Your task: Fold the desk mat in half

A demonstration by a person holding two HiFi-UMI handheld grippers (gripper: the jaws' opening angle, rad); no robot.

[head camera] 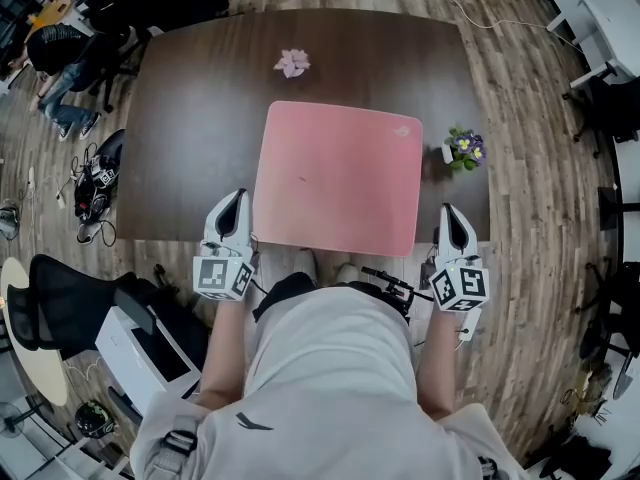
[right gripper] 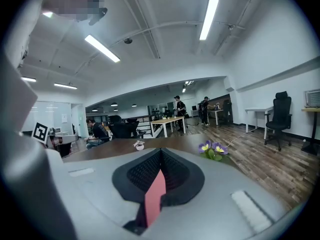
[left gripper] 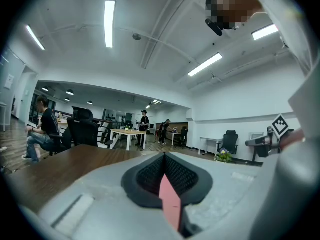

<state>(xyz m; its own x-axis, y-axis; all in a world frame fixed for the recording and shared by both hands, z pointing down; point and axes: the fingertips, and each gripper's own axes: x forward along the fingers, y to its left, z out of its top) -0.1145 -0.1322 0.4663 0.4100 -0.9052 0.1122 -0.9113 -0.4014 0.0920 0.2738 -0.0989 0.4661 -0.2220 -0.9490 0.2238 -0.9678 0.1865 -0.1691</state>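
dark table (head camera: 180, 118) is carrying the pink desk mat (head camera: 335, 173) flat at its near edge. left gripper (head camera: 238, 198) and right gripper (head camera: 450, 211) are each clamping a near corner, i'm guessing so that edge lifts evenly toward the table's far side.

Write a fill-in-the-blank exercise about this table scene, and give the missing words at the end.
1. The desk mat on the brown table is ____ in colour.
2. The left tool and the right tool are each ____ on the mat's near edge.
3. In the head view, the pot with purple flowers stands to the ____ of the mat.
4. The pink flower ornament lies beyond the mat's ____ edge.

Missing words: pink; shut; right; far.
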